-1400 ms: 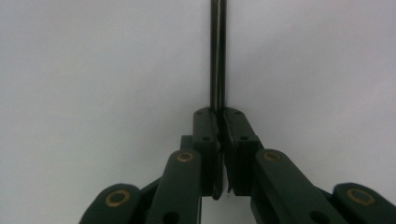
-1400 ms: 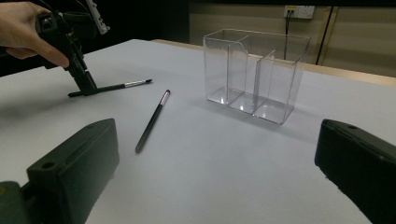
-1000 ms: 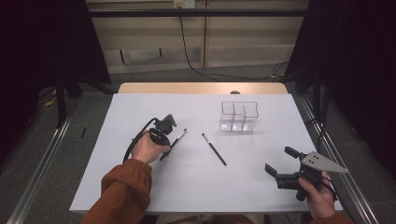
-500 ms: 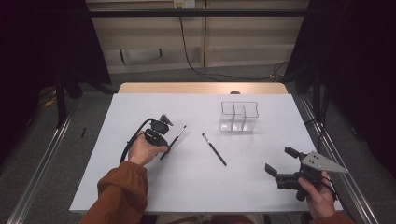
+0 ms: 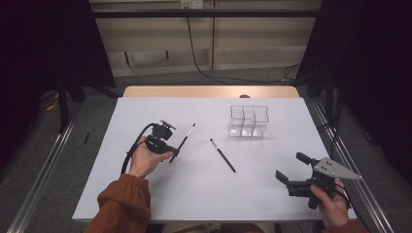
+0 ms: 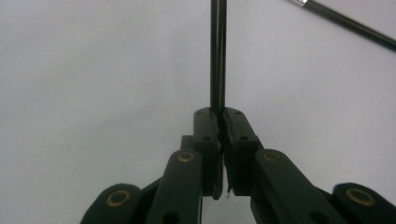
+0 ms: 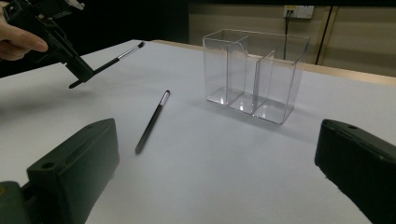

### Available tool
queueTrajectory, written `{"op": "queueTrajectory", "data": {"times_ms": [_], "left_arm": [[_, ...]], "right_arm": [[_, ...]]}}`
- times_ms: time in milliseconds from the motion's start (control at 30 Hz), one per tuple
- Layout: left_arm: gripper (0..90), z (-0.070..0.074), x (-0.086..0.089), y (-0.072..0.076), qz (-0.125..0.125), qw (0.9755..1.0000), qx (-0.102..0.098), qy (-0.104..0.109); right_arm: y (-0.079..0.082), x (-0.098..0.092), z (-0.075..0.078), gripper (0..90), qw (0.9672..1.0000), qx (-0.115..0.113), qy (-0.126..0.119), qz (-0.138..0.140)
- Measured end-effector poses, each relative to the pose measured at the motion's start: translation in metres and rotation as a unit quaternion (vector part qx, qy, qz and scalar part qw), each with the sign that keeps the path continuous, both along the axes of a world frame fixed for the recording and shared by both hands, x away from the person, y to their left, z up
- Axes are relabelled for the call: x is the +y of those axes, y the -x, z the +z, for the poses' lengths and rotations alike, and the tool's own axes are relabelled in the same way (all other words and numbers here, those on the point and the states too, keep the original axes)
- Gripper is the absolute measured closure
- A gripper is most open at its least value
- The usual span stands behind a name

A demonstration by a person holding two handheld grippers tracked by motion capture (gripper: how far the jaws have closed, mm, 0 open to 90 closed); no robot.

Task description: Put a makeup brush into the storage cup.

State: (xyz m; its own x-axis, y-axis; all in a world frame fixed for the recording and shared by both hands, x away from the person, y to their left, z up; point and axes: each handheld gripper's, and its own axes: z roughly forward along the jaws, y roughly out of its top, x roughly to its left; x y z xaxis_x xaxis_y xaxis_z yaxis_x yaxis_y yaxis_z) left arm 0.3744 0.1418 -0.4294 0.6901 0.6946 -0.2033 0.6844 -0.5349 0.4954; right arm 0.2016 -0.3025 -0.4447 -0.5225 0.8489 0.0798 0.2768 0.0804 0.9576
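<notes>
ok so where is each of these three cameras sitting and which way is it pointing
High view: fixed above the person's side of the white table, looking forward and down; both forearms and hands enter from the bottom.
Left gripper view: rides the left claw, looking along its shut jaws, which pinch a thin black brush above the table.
Right gripper view: rides the right claw, low over the table, facing the clear organizer; its open jaws frame the bottom.
Shared: the high and right gripper views both show the second brush lying flat.

Lab: white table, dark curtains, metal rails.
</notes>
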Motion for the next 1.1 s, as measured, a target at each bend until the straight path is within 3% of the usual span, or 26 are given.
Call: {"op": "queueTrajectory", "data": {"times_ms": [167, 467, 767, 900, 1100], "left_arm": [[84.6, 0.004, 0.006, 0.005, -0.014, 0.9994, -0.022, 0.021], [84.6, 0.007, 0.016, 0.013, -0.001, 0.9955, -0.066, 0.068], [84.6, 0.007, 0.021, 0.018, 0.003, 0.9880, -0.110, 0.109], [84.6, 0.007, 0.021, 0.020, 0.001, 0.9860, -0.122, 0.114], [84.6, 0.005, 0.022, 0.023, 0.012, 0.9805, -0.149, 0.128]], "right_arm": [[0.000, 0.000, 0.000, 0.0, 1.0000, 0.001, -0.003, -0.001], [0.000, 0.000, 0.000, 0.0, 1.0000, -0.002, -0.001, -0.001], [0.000, 0.000, 0.000, 0.0, 1.0000, -0.002, -0.001, -0.001], [0.000, -0.001, 0.000, 0.0, 1.0000, -0.002, -0.002, -0.001], [0.000, -0.001, 0.000, 0.0, 1.0000, -0.003, -0.001, 0.000]]}}
